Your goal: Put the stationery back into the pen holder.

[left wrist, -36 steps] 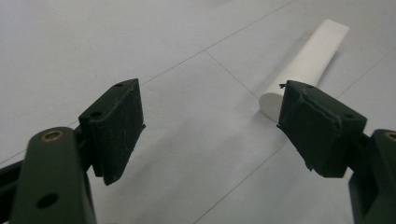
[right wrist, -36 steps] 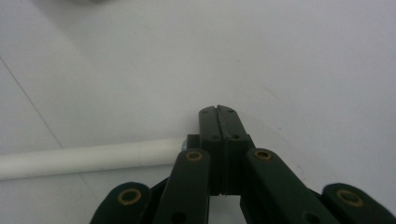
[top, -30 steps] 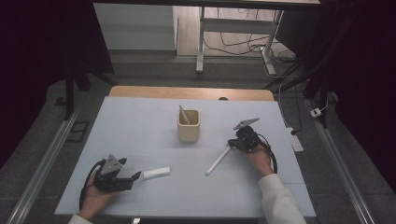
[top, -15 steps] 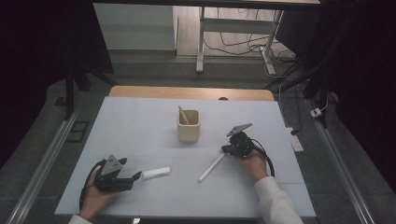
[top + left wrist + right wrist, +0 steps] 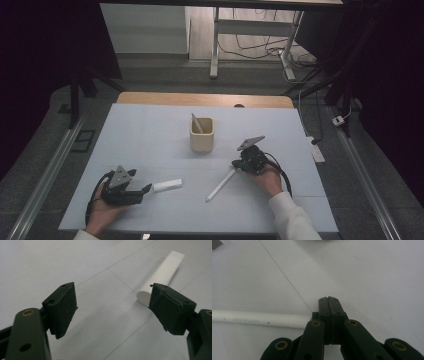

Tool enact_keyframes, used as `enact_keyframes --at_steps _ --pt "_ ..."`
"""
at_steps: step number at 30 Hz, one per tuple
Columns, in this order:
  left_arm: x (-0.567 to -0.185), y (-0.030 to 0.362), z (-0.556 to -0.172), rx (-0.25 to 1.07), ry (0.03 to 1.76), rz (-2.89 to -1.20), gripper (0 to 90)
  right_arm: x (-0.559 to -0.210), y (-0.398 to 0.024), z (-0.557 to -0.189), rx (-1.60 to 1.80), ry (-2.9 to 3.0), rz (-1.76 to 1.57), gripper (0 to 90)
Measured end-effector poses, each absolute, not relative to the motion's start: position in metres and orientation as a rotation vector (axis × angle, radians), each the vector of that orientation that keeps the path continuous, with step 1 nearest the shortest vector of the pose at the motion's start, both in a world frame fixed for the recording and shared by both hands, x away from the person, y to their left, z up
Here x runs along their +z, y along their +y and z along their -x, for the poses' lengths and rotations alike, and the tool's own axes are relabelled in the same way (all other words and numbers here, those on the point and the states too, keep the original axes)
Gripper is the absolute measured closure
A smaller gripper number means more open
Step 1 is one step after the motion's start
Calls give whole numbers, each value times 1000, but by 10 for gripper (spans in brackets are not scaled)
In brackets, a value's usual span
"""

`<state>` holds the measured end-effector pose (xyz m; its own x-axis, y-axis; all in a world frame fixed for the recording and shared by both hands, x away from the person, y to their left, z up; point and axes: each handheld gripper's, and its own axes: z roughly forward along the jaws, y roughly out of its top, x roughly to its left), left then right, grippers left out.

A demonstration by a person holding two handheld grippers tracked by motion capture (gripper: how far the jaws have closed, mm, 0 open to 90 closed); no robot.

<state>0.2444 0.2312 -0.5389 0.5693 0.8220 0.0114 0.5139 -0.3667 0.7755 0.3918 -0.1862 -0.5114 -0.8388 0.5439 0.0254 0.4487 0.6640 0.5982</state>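
Note:
A long white pen (image 5: 220, 186) lies slanted on the pale table (image 5: 150, 130), right of centre. My right gripper (image 5: 236, 165) is shut with nothing between its jaws. In the right gripper view the pen (image 5: 259, 319), printed with grey letters, ends against the side of the right gripper (image 5: 329, 300). A short white cylinder (image 5: 167, 185) lies at the front left. My left gripper (image 5: 147, 189) rests just left of it, open. In the left gripper view the cylinder (image 5: 162, 272) sits beyond the right pad (image 5: 170, 305) of the left gripper (image 5: 112, 297), outside the gap.
A beige square cup (image 5: 202, 136) stands mid-table with a stick (image 5: 196, 122) leaning in it. A wooden strip (image 5: 200, 99) borders the table's far edge. Cables and a table leg (image 5: 215, 45) lie on the floor beyond. Metal rails (image 5: 45, 175) run along both sides.
My right gripper has slid toward the front left, and the long pen has shifted the same way with it. The left gripper and the short cylinder have stayed put.

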Motion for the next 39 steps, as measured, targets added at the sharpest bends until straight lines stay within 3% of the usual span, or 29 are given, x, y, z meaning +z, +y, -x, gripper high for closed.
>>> enact_keyframes --at_steps 29,39 --pt "-539 231 -244 528 1067 -2050 221 -515 -176 -381 914 2761 -781 894" --pt "-538 230 -244 531 1063 -2053 221 -505 -201 -372 970 2631 -835 894"
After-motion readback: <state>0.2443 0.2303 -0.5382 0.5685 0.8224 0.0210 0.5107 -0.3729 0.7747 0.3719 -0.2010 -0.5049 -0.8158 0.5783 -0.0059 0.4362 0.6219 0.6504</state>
